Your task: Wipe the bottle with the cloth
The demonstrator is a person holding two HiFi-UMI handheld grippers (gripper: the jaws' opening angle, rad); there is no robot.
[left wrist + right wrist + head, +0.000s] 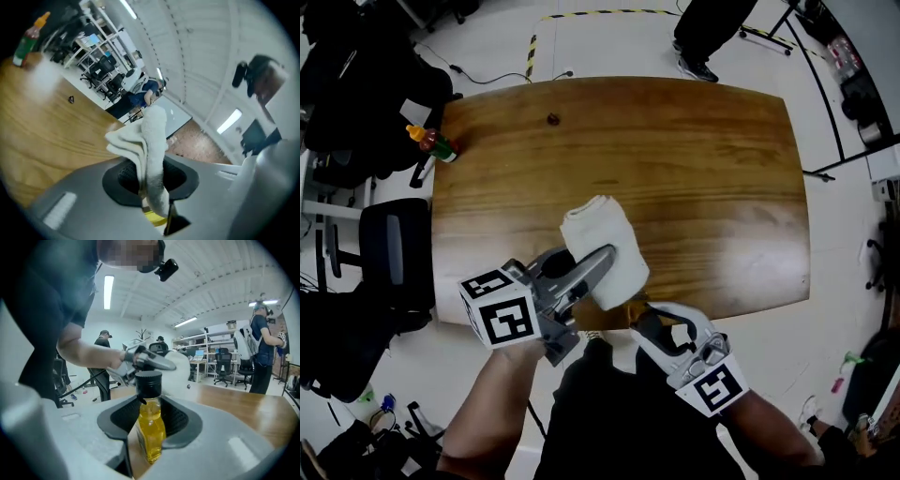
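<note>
A folded white cloth (602, 246) hangs above the table's near edge, with my left gripper (602, 262) shut on it. In the left gripper view the cloth (152, 140) stands pinched between the dark pads, and a bit of yellow bottle (154, 219) shows under it. My right gripper (643, 317) is just right of the cloth, shut on a small bottle of yellow liquid (151, 434) with a black cap (149, 383), held upright. From the head camera the cloth hides nearly all of the bottle. In the right gripper view the left gripper (151, 361) and cloth (183, 375) sit just behind the cap.
The wooden table (694, 178) carries a small orange-capped bottle (431, 142) at its far left corner and a small dark object (552, 119) near the far edge. Office chairs (389, 248) stand to the left. A person (705, 33) stands beyond the table.
</note>
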